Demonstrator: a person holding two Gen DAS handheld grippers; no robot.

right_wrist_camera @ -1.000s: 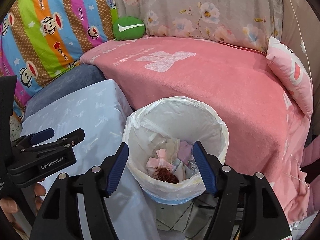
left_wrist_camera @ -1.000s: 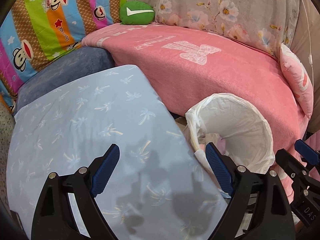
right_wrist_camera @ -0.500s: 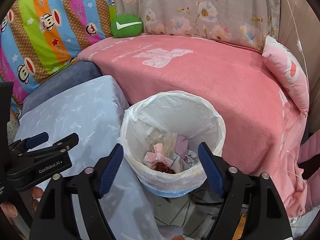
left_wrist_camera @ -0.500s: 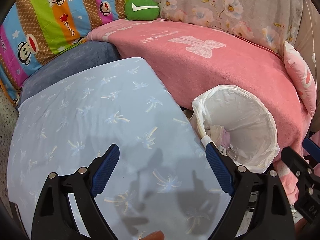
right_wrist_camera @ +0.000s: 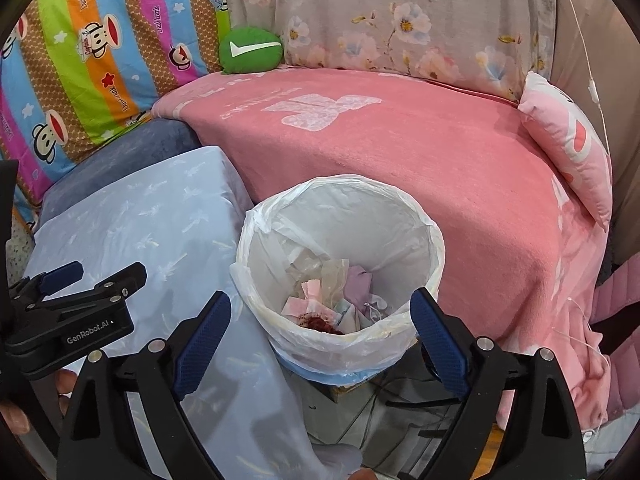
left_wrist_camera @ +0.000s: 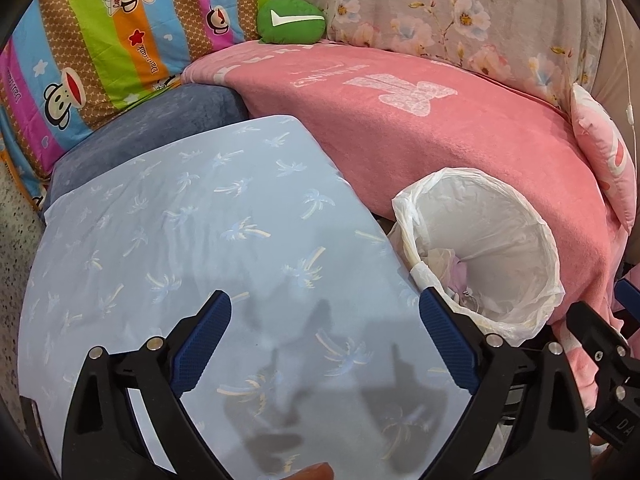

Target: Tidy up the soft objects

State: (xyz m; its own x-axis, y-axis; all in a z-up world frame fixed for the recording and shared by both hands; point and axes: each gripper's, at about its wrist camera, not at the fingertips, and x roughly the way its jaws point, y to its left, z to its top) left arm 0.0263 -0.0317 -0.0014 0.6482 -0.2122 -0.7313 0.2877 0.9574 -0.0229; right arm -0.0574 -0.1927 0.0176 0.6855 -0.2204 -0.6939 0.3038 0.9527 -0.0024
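A small green cushion (left_wrist_camera: 291,21) (right_wrist_camera: 251,51) with a white tick lies at the back of the pink-blanketed sofa seat (left_wrist_camera: 460,132) (right_wrist_camera: 420,152). A pink pillow (left_wrist_camera: 606,164) (right_wrist_camera: 568,144) leans at the seat's right end. My left gripper (left_wrist_camera: 323,318) hangs open and empty above a light blue cloth with palm prints (left_wrist_camera: 180,248) (right_wrist_camera: 152,232). My right gripper (right_wrist_camera: 320,318) is open and empty over the white-lined waste bin (right_wrist_camera: 340,256) (left_wrist_camera: 480,252). The left gripper (right_wrist_camera: 68,308) also shows at the left of the right wrist view.
A striped monkey-print cushion (left_wrist_camera: 92,36) (right_wrist_camera: 80,52) and a grey floral cover (left_wrist_camera: 460,12) (right_wrist_camera: 400,20) line the sofa back. A dark blue cushion (left_wrist_camera: 144,128) sits behind the blue cloth. The bin holds paper scraps (right_wrist_camera: 332,300). A white cord (right_wrist_camera: 592,88) hangs at right.
Both grippers have drawn back and up a little, so the sofa, blue cloth and bin sit further off. Both stayed open and empty.
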